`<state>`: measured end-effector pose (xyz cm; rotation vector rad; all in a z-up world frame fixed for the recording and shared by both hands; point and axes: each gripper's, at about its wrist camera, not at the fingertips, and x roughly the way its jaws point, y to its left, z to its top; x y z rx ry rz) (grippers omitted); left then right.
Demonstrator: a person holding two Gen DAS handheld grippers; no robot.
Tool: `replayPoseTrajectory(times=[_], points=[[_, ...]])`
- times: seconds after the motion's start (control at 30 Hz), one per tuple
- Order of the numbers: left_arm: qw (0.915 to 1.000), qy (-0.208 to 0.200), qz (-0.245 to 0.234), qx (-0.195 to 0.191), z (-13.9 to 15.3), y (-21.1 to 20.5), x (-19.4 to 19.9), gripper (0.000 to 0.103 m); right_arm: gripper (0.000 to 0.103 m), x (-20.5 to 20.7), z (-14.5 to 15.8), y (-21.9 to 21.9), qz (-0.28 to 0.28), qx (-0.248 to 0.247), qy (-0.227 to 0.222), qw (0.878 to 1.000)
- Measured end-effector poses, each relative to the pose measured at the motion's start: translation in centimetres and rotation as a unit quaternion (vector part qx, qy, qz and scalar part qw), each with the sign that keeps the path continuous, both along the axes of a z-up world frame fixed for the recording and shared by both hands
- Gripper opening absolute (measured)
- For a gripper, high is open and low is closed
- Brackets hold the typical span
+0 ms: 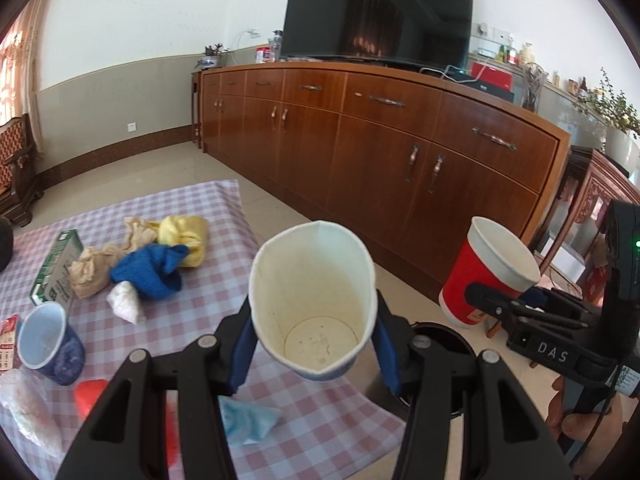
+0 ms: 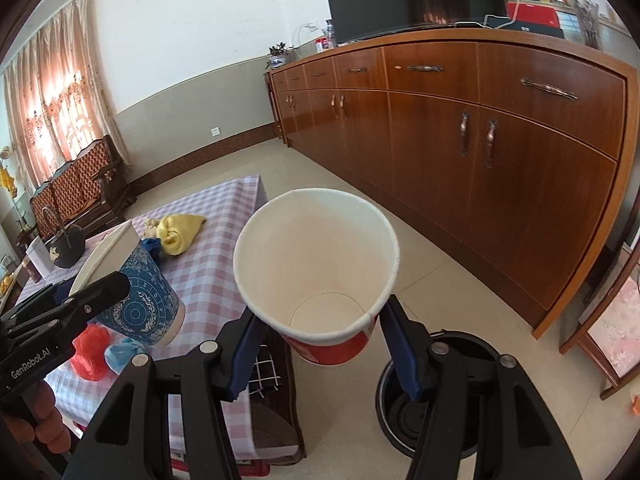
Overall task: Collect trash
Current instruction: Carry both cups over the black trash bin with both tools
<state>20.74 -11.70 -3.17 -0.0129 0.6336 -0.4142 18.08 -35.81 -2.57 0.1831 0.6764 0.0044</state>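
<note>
Left tool [image 1: 314, 344] marked "GenRobot.AI" pinching blue cup [image 1: 316, 296]; right tool [image 2: 320, 340] marked "DAS" pinching red cup [image 2: 320, 276], above floor bin [image 2: 432, 396] beside checked desk [image 2: 208, 280]

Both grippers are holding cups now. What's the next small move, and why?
Probably lower the right gripper a little and open its jaws: its red paper cup hangs beside the open black round bin on the floor, closer than the left gripper's blue paper cup.
</note>
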Motion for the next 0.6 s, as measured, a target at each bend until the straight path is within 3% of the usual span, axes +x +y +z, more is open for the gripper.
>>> replayPoseTrajectory(times=[0.33,0.6], points=[[0.9929,0.051,-0.107,-0.009,-2.6,-10.1,-1.2,0.053,0.06,-3.5,-4.2,-9.8,-0.093,0.006,0.05,0.994],[0.9863,0.106,-0.127,-0.001,-6.8,-15.0,-0.7,0.053,0.06,-4.7,-9.4,-15.0,-0.133,0.022,0.097,0.986]])
